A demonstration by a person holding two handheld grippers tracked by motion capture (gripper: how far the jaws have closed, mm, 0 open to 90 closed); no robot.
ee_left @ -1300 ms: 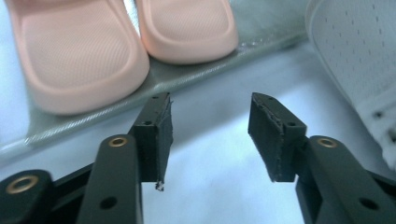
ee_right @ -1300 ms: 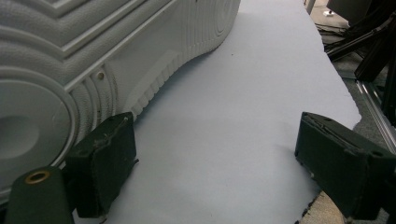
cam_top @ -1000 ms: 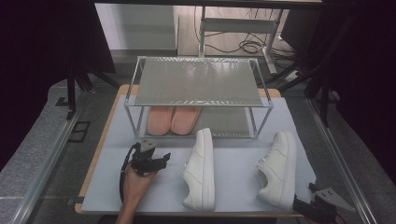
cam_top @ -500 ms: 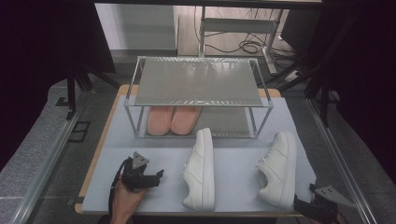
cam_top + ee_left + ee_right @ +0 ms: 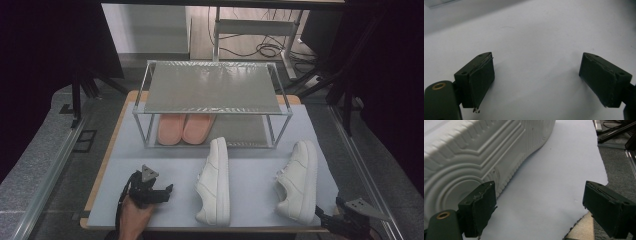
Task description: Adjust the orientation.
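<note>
Nearest shoe to the right gripper (image 5: pixel 320 216): white sneaker (image 5: pixel 298 181), lying on its side on the pale mat (image 5: pixel 250 195). In the right gripper view its ribbed sole (image 5: pixel 474 152) sits just beyond the left-hand jaw, close to it; can't tell whether they touch. Jaws stand wide apart, nothing between them but bare mat, whose edge and the wooden board (image 5: pixel 581 231) show by the other jaw.

Second white sneaker (image 5: pixel 215 181) lies on its sole just ahead of the left gripper (image 5: pixel 167 189), apart from it. Left jaws have just been opening and now stand fully spread with only mat (image 5: pixel 536 50) between them.

Beyond both sneakers: metal rack (image 5: pixel 212 87), pink pair of shoes (image 5: pixel 184 127) under it on its lower level.
</note>
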